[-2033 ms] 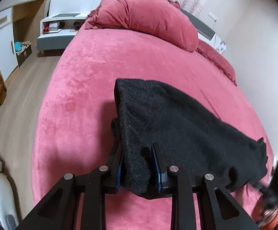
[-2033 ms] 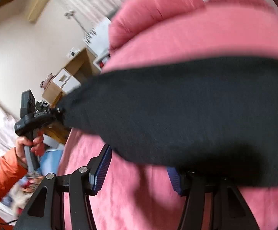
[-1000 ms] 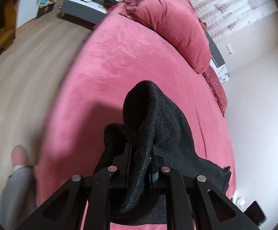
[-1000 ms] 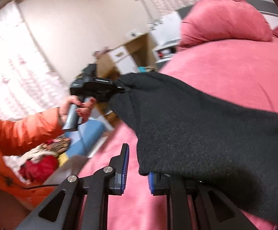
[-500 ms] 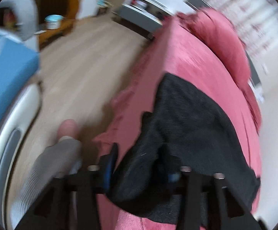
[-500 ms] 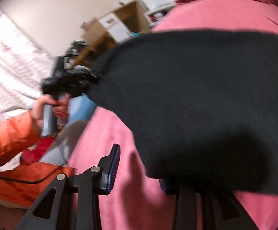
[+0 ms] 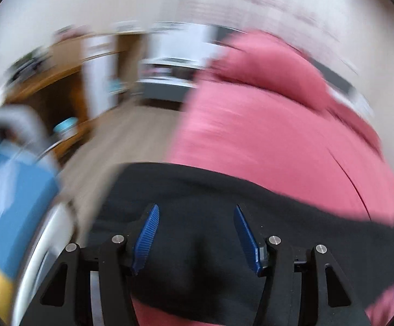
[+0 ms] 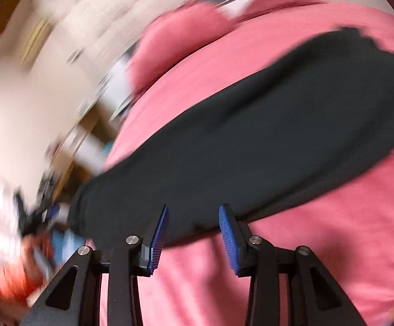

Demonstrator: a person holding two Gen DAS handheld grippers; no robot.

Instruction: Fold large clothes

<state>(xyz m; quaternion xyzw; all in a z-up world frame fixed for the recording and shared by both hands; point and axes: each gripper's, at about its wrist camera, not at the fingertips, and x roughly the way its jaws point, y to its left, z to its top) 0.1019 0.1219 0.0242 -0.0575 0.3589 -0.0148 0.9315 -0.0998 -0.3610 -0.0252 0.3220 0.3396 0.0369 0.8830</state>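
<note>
A black garment [image 7: 251, 217] lies stretched across the near part of the pink bed [image 7: 265, 135]. My left gripper [image 7: 196, 207] hovers over its left end. The jaws are opening and the blue pads stand wide apart. Black cloth shows in the gap below them, but neither pad presses on it. In the right wrist view the garment [image 8: 251, 135] runs diagonally from lower left to upper right. My right gripper [image 8: 193, 209] sits at its near edge with its jaws opening. Its pads are clear of the cloth. Both views are motion-blurred.
Pink pillows [image 7: 265, 62] lie at the head of the bed. Wooden floor [image 7: 131, 135] runs along the bed's left side, with a white cabinet [image 7: 175, 54], a wooden desk [image 7: 47, 81] and a blue chair [image 7: 12, 190]. An orange sleeve [image 8: 1, 279] shows at lower left.
Both grippers were shut on the black garment and held it up. Both have since opened and let go, and the garment rests spread on the bed. Both cameras swung sharply.
</note>
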